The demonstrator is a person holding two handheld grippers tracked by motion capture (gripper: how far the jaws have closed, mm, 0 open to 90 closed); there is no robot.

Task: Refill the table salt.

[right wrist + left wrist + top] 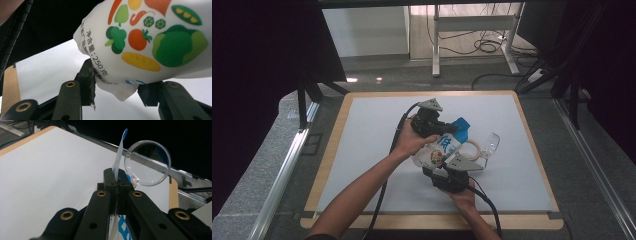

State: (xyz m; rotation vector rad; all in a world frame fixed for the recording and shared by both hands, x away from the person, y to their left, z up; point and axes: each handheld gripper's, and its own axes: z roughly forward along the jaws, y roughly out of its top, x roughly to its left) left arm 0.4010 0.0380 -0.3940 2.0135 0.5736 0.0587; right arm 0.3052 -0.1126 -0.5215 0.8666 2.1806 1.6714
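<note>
White soft pouch with vegetable print (438, 152) held mid-air: left gripper (447, 129) pinches blue top, 12 o'clock; right gripper (452, 167) clamps bottom, 6 o'clock.

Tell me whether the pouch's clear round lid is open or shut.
Open: the clear lid stands swung away on its hinge beside the pouch, table visible through it.

pouch (150, 37): glossy printed plastic | lid (148, 163): clear plastic | table (377, 130): matt white, wood-edged

The pouch (150, 42) runs past the picture's top and right edges.
</note>
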